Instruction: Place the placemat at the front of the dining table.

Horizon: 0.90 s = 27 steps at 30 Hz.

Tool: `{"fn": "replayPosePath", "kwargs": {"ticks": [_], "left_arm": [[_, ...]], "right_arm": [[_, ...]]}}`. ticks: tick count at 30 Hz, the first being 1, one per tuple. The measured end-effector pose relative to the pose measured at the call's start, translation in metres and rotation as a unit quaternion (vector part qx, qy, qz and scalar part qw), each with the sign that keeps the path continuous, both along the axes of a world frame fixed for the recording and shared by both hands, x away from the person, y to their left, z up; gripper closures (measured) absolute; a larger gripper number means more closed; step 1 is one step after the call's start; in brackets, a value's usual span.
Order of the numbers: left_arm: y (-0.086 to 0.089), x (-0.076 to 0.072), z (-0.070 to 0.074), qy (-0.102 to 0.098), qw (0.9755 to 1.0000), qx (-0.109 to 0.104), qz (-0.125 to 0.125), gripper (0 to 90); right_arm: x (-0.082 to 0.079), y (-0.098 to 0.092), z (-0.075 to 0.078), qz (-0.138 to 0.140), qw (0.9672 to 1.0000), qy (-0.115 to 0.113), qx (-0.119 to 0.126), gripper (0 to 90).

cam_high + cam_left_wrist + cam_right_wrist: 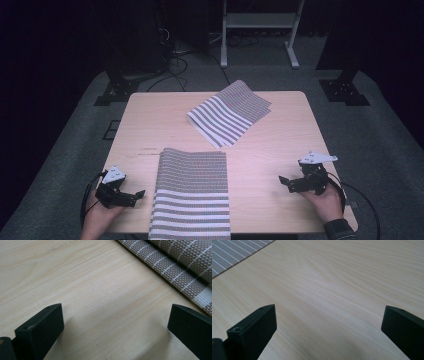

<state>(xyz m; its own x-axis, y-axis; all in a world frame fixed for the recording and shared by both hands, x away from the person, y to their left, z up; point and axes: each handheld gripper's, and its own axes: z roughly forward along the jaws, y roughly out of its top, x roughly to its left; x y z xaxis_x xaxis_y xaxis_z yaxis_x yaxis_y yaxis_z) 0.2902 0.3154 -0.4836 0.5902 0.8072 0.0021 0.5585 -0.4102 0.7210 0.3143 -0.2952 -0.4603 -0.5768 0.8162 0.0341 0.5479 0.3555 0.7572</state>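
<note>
A: Status: left claw (134,196) released, jaws spread wide over bare tabletop (280,150), just beside the left edge of the near striped cloth (192,192). Right claw (284,181) also released, holding nothing, well apart from that cloth's right edge.

B: Where's the cloth sitting?

A: Front middle of the tabletop, between the two claws, folded, its near end hanging over the front edge. A second folded striped cloth (230,112) lies farther back, apart from it.

B: Risks?

A: Main one: the overhang. Tug one side alone and I'd expect the cloth to slide off the front. Also the fold: in the left gripper view the cloth edge (180,272) shows stacked layers. A shallow pinch probably takes only the top layer and the fold opens.

B: Right side?

A: Longer reach. If the two pinches land unevenly, the cloth likely skews. Low jaws could also scrape the wood.
</note>
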Motion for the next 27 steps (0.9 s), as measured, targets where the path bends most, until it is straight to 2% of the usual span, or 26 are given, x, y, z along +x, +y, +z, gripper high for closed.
{"fn": "replayPosePath", "kwargs": {"ticks": [1,15,17,20,23,25,27], "left_arm": [[-0.001,0.000,0.000,-0.001,1.0000,0.006,-0.001,0.0],[-0.004,0.000,0.000,-0.002,1.0000,0.006,-0.005,0.0],[-0.004,0.000,0.000,-0.002,1.0000,0.007,-0.005,0.0],[-0.004,0.000,0.000,-0.002,1.0000,0.006,-0.005,0.0],[-0.004,0.000,0.000,-0.002,1.0000,0.006,-0.005,0.0],[-0.004,0.000,0.000,-0.002,1.0000,0.006,-0.004,0.0],[-0.004,0.000,0.000,-0.002,1.0000,0.006,-0.004,0.0]], "right_arm": [[0.001,0.001,0.000,0.000,1.0000,-0.001,0.000,0.0],[0.020,0.026,0.007,0.019,0.9998,0.004,-0.009,2.1],[0.024,0.031,0.008,0.027,0.9996,0.004,-0.002,5.7],[0.028,0.038,0.011,0.031,0.9995,0.004,-0.003,6.3],[0.033,0.044,0.013,0.042,0.9991,0.003,-0.001,12.8],[0.036,0.047,0.014,0.045,0.9990,-0.001,0.004,13.2],[0.039,0.052,0.015,0.048,0.9988,0.003,-0.001,15.2]]}}
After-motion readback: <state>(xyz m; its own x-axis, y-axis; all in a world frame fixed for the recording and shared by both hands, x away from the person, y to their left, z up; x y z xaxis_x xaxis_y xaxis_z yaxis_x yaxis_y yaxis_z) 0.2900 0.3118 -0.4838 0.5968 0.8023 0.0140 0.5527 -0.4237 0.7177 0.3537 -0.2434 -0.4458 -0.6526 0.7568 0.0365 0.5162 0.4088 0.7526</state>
